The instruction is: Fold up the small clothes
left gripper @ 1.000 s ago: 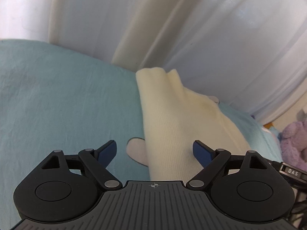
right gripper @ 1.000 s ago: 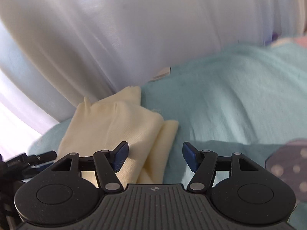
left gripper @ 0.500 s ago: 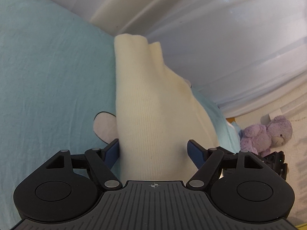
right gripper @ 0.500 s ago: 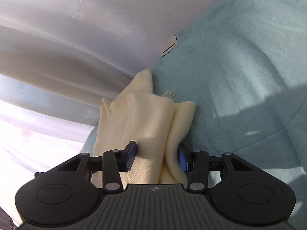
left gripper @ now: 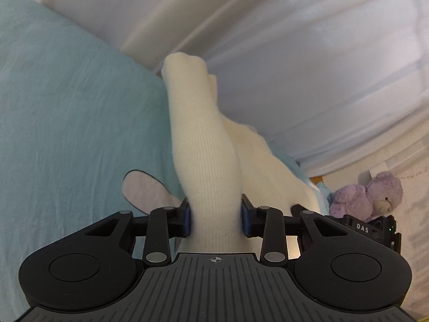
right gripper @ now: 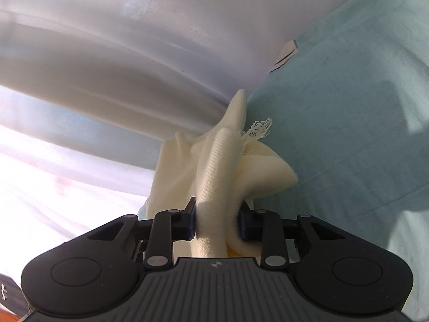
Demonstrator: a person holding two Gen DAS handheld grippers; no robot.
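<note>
A small cream knit garment (left gripper: 203,145) lies on a light teal bedsheet (left gripper: 67,112). My left gripper (left gripper: 215,218) is shut on one bunched end of it, the cloth rising between the blue pads. In the right wrist view my right gripper (right gripper: 217,221) is shut on the other end of the cream garment (right gripper: 214,166), which is gathered into a ridge with a frayed white label (right gripper: 258,128) showing. The part of the cloth under each gripper is hidden.
White curtains (left gripper: 295,53) hang along the far side of the bed. A purple plush bear (left gripper: 367,196) sits at the right by a pale wall. A pale patch print (left gripper: 144,190) marks the sheet. The teal sheet (right gripper: 362,134) stretches right.
Both grippers moved down onto the garment and closed on it from open. The cloth is now bunched and pulled up between the pads at each end.
</note>
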